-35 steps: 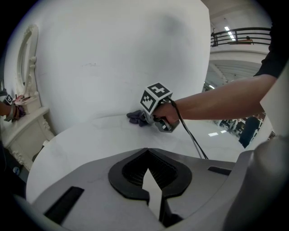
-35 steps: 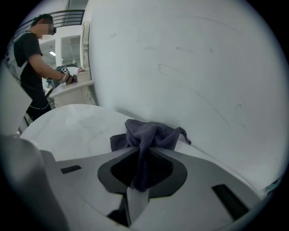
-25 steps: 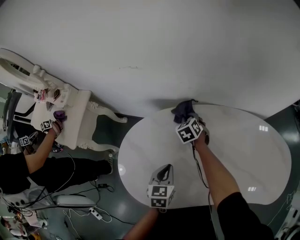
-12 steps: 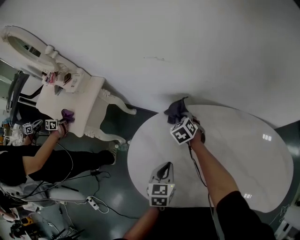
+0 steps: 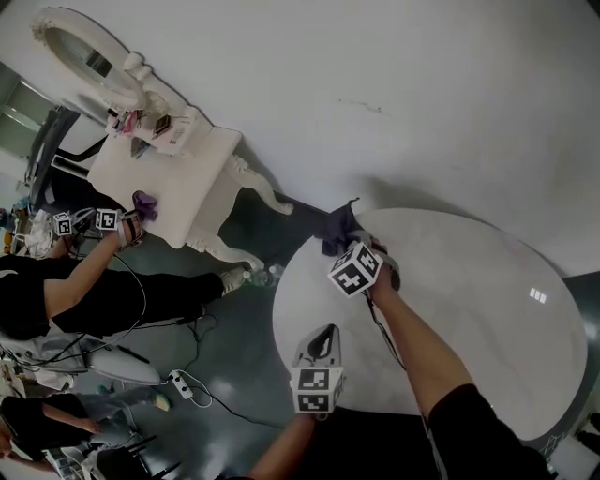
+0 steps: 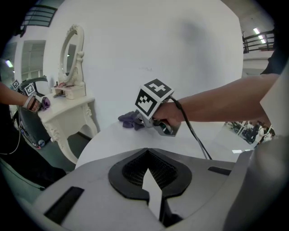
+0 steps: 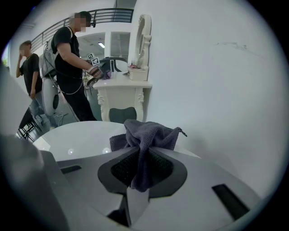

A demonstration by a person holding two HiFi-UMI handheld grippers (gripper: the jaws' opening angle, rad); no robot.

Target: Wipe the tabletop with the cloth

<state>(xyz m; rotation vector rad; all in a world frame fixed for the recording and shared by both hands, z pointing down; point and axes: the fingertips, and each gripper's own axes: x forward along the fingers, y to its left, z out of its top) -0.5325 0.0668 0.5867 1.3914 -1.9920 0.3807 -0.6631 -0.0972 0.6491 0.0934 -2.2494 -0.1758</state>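
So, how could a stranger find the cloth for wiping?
Find the round white table beside the wall. At its far left edge the right hand-held gripper pinches a crumpled dark cloth. It is the only dark, soft thing on that pale tabletop.

Lab/studio hall: white vanity (image 5: pixel 178 178), floor cables (image 5: pixel 183 386), mezzanine rail (image 7: pixel 108 13).

Terry cloth (image 7: pixel 149 135), glossy tabletop (image 5: pixel 487 300)

Left gripper (image 5: pixel 324 337) and right gripper (image 5: pixel 345 242) were both light grey plastic with black ribbed pads (image 6: pixel 135 173), each had a white cube (image 5: pixel 354 269) with black square markers, thin black cable (image 6: pixel 195 135) off the right one, black short sleeve (image 5: pixel 473 427)
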